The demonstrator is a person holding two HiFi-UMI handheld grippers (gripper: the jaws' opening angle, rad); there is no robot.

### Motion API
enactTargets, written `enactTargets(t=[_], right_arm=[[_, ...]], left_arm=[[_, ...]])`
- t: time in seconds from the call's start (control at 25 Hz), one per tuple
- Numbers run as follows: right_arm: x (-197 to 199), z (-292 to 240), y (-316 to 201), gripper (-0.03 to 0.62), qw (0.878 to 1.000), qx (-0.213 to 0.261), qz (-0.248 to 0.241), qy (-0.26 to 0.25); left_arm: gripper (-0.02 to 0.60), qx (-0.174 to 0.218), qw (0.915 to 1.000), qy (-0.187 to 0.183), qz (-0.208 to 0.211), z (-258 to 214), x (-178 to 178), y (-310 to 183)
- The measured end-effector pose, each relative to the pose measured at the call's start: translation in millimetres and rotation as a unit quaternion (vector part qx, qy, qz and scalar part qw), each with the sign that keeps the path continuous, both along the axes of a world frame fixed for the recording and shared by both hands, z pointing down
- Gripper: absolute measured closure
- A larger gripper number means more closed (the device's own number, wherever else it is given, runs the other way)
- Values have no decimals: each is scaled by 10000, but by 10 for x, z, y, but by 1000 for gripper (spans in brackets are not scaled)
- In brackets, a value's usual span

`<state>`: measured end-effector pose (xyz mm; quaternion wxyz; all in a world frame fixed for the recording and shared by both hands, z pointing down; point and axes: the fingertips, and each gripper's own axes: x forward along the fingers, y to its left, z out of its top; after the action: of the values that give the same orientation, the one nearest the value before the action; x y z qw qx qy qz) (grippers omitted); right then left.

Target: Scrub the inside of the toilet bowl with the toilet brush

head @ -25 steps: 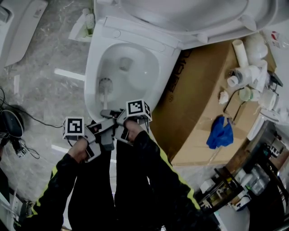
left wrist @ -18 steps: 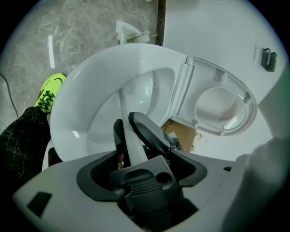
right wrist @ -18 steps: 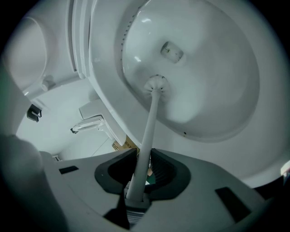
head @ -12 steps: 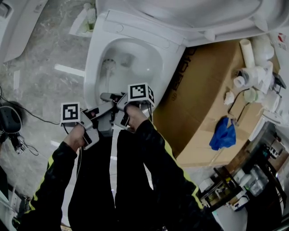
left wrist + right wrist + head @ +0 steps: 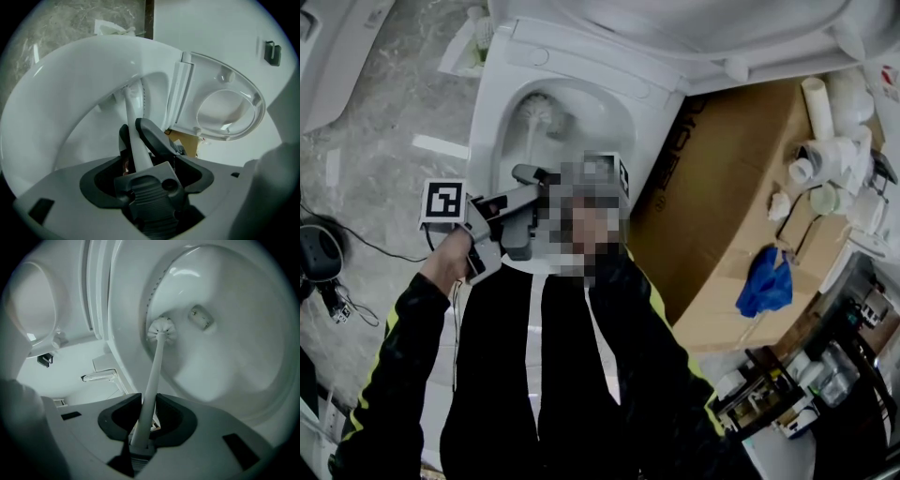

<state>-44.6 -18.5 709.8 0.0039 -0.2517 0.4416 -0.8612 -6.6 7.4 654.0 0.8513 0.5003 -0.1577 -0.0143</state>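
Note:
The white toilet bowl (image 5: 502,103) stands open below me, with its seat and lid (image 5: 675,28) raised. The toilet brush's head (image 5: 539,111) presses on the far left inner wall, just under the rim holes (image 5: 151,296). Its white handle (image 5: 153,376) runs back to both grippers. My left gripper (image 5: 517,202) is shut on the handle (image 5: 135,140), dark jaws on either side. My right gripper (image 5: 149,401) is shut on the same handle, a little farther along it. In the head view a mosaic patch covers the right gripper. The bristles (image 5: 161,330) sit left of the drain opening (image 5: 200,317).
A large cardboard box (image 5: 722,206) lies against the toilet's right side, with a blue cloth (image 5: 764,281) and white pipe fittings (image 5: 820,141) on it. Cables and a dark device (image 5: 319,253) lie on the marble floor at left. Another white fixture (image 5: 337,47) is top left.
The brush head has slid from the bowl's near left wall up to the far left wall. Both grippers moved forward over the rim with it.

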Motion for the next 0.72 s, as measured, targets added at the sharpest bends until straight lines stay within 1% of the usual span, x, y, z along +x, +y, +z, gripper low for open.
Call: enactTargets(t=[0.28, 0.4, 0.56, 0.72], right_arm=[[206, 5, -150, 496, 9991, 268, 304, 127], [293, 26, -165, 497, 9983, 282, 438, 262], [412, 63, -168, 497, 9965, 178, 689, 433], [540, 90, -153, 499, 9940, 151, 893, 608]], left_arm=[[225, 263, 9993, 104, 233, 21, 188, -101], [225, 238, 9991, 171, 305, 34, 248, -102], [225, 178, 9984, 241, 470, 67, 329, -103], [225, 150, 9973, 399, 606, 77, 438, -84]])
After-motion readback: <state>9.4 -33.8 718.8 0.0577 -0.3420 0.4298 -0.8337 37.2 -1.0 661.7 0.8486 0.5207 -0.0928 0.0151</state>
